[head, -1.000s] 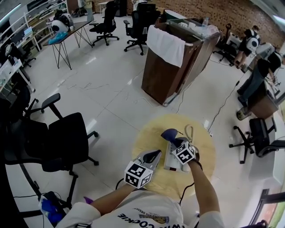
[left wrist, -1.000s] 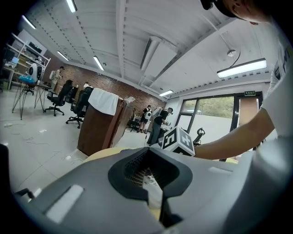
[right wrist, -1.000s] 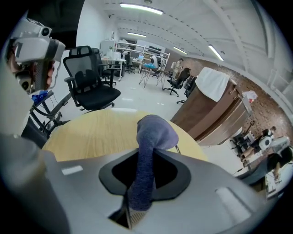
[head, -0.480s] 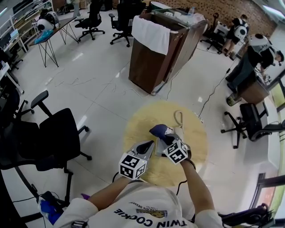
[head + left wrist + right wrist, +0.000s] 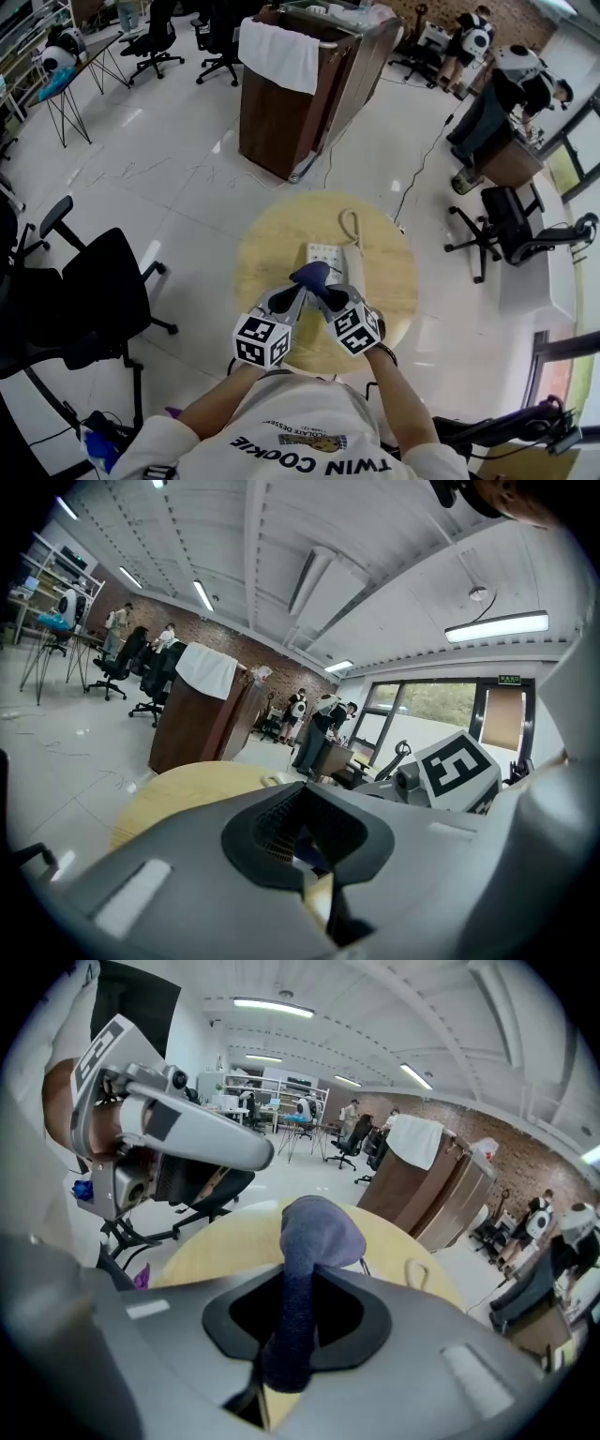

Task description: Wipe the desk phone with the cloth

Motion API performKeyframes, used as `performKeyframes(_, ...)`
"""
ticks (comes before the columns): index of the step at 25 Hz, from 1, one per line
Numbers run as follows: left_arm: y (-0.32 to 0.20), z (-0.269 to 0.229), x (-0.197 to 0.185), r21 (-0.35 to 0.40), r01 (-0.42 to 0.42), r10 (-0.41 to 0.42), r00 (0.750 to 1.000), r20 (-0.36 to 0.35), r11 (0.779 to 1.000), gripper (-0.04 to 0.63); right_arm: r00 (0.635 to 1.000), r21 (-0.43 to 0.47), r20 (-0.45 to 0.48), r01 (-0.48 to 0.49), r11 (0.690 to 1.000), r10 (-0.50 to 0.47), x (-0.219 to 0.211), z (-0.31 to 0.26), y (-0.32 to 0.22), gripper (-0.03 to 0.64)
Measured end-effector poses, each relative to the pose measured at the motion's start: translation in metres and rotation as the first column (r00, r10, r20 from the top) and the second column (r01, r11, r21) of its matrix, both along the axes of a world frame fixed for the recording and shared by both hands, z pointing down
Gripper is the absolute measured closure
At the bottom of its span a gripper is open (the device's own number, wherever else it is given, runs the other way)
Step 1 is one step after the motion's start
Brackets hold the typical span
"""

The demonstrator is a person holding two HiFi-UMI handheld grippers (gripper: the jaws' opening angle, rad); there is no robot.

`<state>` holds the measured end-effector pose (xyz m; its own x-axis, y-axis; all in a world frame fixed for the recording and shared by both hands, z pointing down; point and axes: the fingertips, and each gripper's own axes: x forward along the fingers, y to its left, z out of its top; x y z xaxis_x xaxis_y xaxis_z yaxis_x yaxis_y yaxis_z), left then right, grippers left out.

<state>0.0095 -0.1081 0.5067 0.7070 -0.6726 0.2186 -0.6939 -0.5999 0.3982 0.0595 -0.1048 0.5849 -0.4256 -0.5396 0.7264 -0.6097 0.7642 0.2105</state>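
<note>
Forward and down, right gripper (image 5: 322, 289) clamping cloth (image 5: 307, 273)

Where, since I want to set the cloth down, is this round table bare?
Bare: the table's left side, between the desk phone and the left rim; another strip right of the phone. Crowded: the near edge, where the left gripper, right gripper and cloth meet.

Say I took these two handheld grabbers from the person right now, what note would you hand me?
Right gripper: shut on the cloth, which sticks up out of the jaws.
Left gripper: shut, empty, beside the right one.
Phone: on the round table, just beyond both grippers; the cloth's tip is by its near edge.
Done: cloth in hand.
Left: wipe the phone; how much is wiped cannot be told.
</note>
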Motion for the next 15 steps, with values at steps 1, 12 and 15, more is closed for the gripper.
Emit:
performKeyframes(1, 0.000, 0.001, 0.001, -0.001, -0.003, 0.003, 1.000, -0.001, 1.000, 0.604, 1.000, -0.003, 0.007, -0.008, 1.000, 0.008, 0.000, 0.000, 0.004, 0.549)
performKeyframes(12, -0.007, -0.006, 0.000, 0.008, 0.000, 0.000, 1.000, -0.023, 1.000, 0.604, 0.994, 0.002, 0.081, -0.072, 0.997, 0.072, -0.003, -0.017, -0.007, 0.549)
performKeyframes(15, -0.012, -0.006, -0.008, 0.014, 0.015, -0.015, 1.000, -0.024, 1.000, 0.604, 0.980, 0.029, 0.160, -0.122, 0.992, 0.115, -0.012, -0.038, -0.047, 0.549)
